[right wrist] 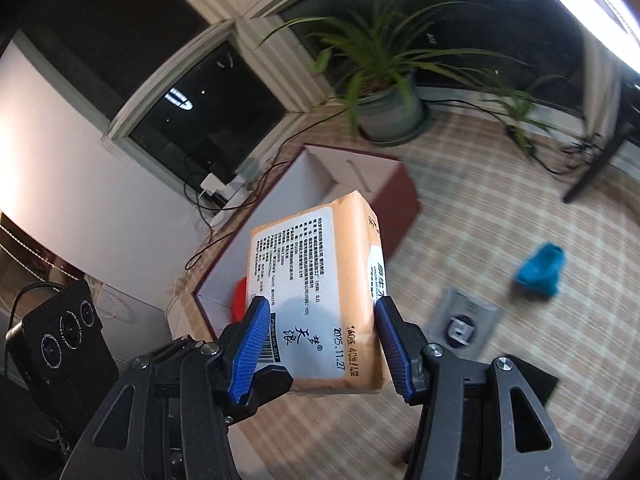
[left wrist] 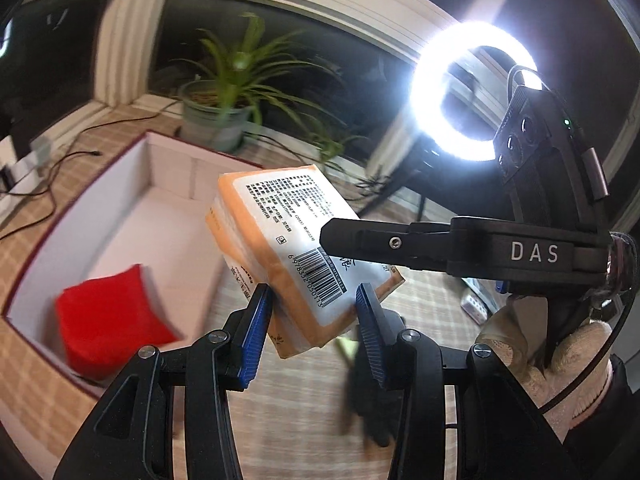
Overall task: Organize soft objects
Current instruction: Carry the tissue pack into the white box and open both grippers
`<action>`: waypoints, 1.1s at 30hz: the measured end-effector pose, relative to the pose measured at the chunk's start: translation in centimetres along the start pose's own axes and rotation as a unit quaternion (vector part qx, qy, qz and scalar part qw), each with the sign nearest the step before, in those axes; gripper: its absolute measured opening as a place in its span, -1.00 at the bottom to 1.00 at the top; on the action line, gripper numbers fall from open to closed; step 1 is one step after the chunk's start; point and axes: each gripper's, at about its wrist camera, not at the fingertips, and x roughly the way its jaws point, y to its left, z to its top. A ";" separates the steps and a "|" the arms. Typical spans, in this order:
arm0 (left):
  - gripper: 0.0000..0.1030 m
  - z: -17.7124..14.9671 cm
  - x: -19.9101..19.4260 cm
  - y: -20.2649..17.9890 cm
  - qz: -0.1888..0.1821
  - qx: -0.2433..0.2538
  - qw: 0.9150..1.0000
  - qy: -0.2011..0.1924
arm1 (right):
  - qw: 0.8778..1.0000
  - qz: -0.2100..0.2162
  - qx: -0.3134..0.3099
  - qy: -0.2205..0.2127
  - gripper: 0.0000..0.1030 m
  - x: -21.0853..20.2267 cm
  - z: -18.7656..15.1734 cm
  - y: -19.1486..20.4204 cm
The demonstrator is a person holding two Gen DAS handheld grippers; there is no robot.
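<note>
An orange tissue pack [left wrist: 288, 236] with a white label is held in the air between both grippers. My left gripper [left wrist: 314, 302] is shut on its near end. My right gripper [right wrist: 318, 320] grips the same pack [right wrist: 316, 276] from the other side, its finger [left wrist: 360, 240] lying across the label. A dark red box with a white inside [left wrist: 168, 204] stands open on the checked cloth, left of the pack. A red soft pad [left wrist: 108, 320] lies in it. The box [right wrist: 352, 176] also shows behind the pack in the right wrist view.
A potted plant [left wrist: 218, 116] stands behind the box by the window. A ring light [left wrist: 476, 92] shines at the back right. Cables [left wrist: 52, 168] run at the left. A blue soft object [right wrist: 540, 270] and a grey packet [right wrist: 464, 322] lie on the cloth to the right.
</note>
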 end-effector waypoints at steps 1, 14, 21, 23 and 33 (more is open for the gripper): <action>-0.20 0.1 -0.3 0.9 0.002 -0.004 1.000 -0.002 | 1.000 0.002 -0.002 0.001 -0.01 0.6 0.2 0.6; -0.20 1.5 -0.7 8.1 0.016 -0.037 0.999 0.003 | 0.999 -0.002 -0.022 0.023 -0.01 7.7 2.8 5.8; -0.20 2.1 1.2 11.0 0.026 -0.052 0.998 0.025 | 0.999 -0.013 -0.019 0.034 -0.01 10.8 4.1 6.1; -0.20 2.1 1.4 11.5 0.030 -0.057 0.998 0.027 | 0.999 -0.015 -0.018 0.035 -0.01 11.3 4.3 6.1; -0.22 2.6 1.0 12.6 0.038 -0.065 0.997 0.019 | 0.999 -0.031 -0.018 0.032 0.01 11.6 4.5 5.6</action>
